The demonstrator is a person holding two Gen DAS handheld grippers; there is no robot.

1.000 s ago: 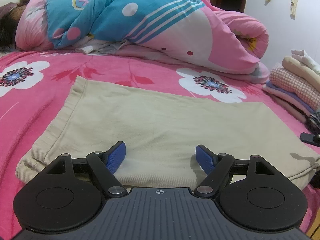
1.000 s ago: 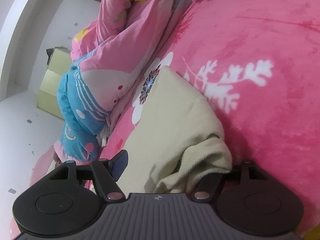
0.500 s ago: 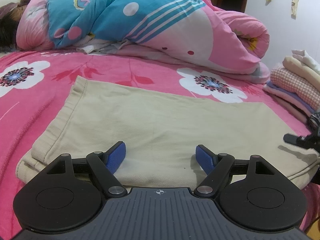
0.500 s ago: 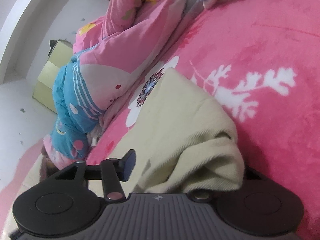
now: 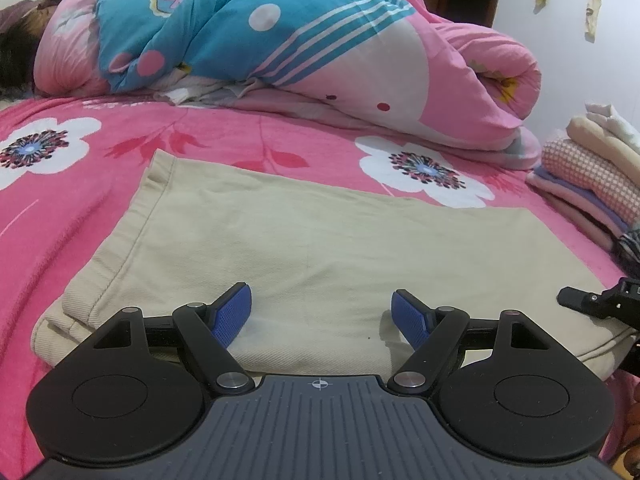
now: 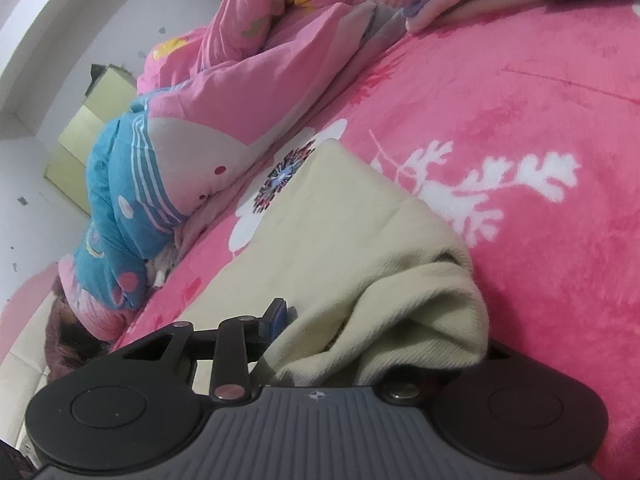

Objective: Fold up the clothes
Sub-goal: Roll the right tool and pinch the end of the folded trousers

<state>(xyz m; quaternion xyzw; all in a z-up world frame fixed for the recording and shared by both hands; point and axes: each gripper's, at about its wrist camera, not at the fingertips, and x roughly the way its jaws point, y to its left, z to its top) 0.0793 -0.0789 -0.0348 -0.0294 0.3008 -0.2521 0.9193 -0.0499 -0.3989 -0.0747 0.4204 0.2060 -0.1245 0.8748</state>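
A cream garment lies flat on the pink flowered bedspread. My left gripper hovers open over the garment's near edge, with nothing between its blue pads. My right gripper is at the garment's right end, where the cream garment bunches up into a thick fold. Its jaws are closing on that fold: the left pad touches the cloth and the other finger is hidden under it. The right gripper's black tip shows at the right edge of the left wrist view.
A rolled pink and blue quilt lies across the back of the bed, with a person's hair at its left end. A stack of folded clothes sits at the right, by the white wall.
The right gripper's jaws have narrowed and its wrist has rolled, gathering the garment's end into a taller bunch. Its tip has come further into the left wrist view. The left gripper has stayed still.
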